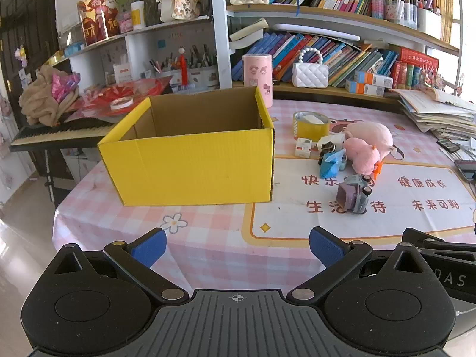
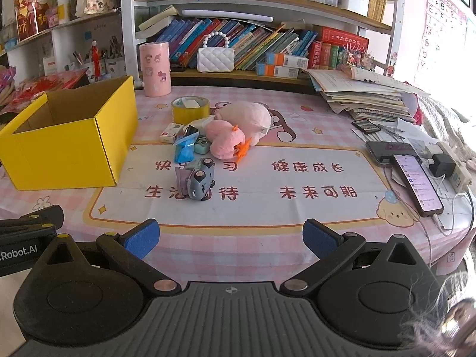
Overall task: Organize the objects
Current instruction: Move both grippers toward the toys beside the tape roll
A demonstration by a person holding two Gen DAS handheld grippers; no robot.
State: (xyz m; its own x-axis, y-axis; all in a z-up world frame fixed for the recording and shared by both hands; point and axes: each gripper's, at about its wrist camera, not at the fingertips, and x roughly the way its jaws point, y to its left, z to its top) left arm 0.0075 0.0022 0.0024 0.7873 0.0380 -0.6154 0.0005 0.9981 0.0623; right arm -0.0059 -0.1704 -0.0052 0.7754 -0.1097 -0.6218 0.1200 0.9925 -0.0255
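Both grippers, left gripper (image 1: 238,245) and right gripper (image 2: 230,236), are held wide open with nothing in them. No toys are seen inside the yellow cardboard box (image 2: 68,148) at ten o'clock. Still outside are the small grey toy car (image 2: 197,183), pink plush toy (image 2: 235,129) and yellow tape roll (image 2: 190,108), piled at twelve o'clock.

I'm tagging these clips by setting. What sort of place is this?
Most likely a child's study corner at home: bookshelves packed with children's books, a cartoon-print tablecloth on the desk, and plush toys beside a yellow box.
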